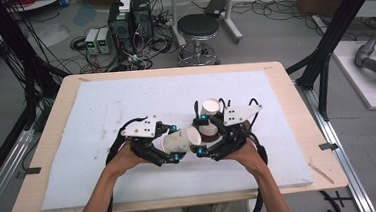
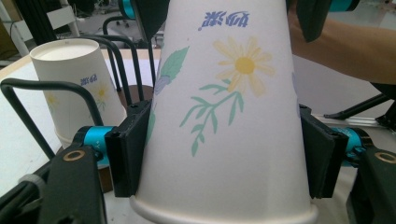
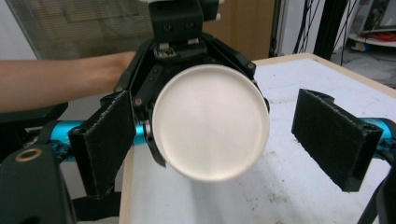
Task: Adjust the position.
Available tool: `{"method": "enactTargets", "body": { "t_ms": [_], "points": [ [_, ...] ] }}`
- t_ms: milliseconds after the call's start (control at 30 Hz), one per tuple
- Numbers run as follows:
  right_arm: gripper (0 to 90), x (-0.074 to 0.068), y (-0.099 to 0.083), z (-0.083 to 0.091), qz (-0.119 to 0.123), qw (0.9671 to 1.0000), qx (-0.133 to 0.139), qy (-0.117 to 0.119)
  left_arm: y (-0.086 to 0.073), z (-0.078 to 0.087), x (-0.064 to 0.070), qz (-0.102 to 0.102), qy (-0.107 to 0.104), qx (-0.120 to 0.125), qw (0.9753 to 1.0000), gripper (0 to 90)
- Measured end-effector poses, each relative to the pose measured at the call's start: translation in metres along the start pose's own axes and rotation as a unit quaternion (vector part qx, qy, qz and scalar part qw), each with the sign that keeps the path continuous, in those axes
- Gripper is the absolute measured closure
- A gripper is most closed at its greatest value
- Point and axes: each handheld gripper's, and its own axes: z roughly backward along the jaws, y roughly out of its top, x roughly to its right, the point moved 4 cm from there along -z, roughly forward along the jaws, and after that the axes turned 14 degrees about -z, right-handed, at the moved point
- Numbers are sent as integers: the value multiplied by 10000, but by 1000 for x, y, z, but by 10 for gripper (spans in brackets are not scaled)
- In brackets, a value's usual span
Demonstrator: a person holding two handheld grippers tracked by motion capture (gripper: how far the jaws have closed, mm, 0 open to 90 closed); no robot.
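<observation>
A black round stool (image 1: 198, 27) stands beyond the table (image 1: 48, 146), beside computer towers (image 1: 130, 20) among floor cables.

Right tool (image 3: 210, 140) jaws wide apart, black pads on either side, nothing between them touching. Centre frame: round white bottom of a paper cup (image 3: 211, 122) facing the camera, held out by the left tool (image 3: 180, 51) behind it, whose black body and linkages show around the cup. A bare forearm (image 3: 60, 88) comes in from the left. Below: white foam sheet (image 3: 280, 186) with dark specks on the wooden desk (image 3: 289, 59).
</observation>
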Motion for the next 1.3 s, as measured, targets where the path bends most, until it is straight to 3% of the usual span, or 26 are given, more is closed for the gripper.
{"method": "enactTargets", "body": {
  "t_ms": [233,433,567,700,867,1033,1167,1300],
  "points": [
    [139,-4,-3,-6,109,9989,-446,35,0,18,1,-13,-75,-570,9983,289],
    [139,-8,-6,-12,346,9952,-907,-113,2,29,1,-76,-132,-940,9955,289],
    [139,-8,-5,-16,473,9921,-1142,-205,5,35,-2,-181,-234,-1289,9912,289],
    [139,-8,-3,-18,630,9869,-1455,-312,8,38,-3,-261,-323,-1610,9861,289],
    [140,-10,-2,-21,775,9785,-1852,-465,11,42,-2,-329,-428,-1987,9786,289],
    [140,-9,0,-22,861,9717,-2117,-599,12,45,-2,-382,-558,-2372,9691,289],
    [140,-8,-1,-23,874,9654,-2358,-685,13,44,-2,-335,-591,-2475,9665,289],
    [140,-8,0,-25,924,9617,-2467,-760,12,43,-2,-335,-668,-2554,9639,289]
  ]
}}
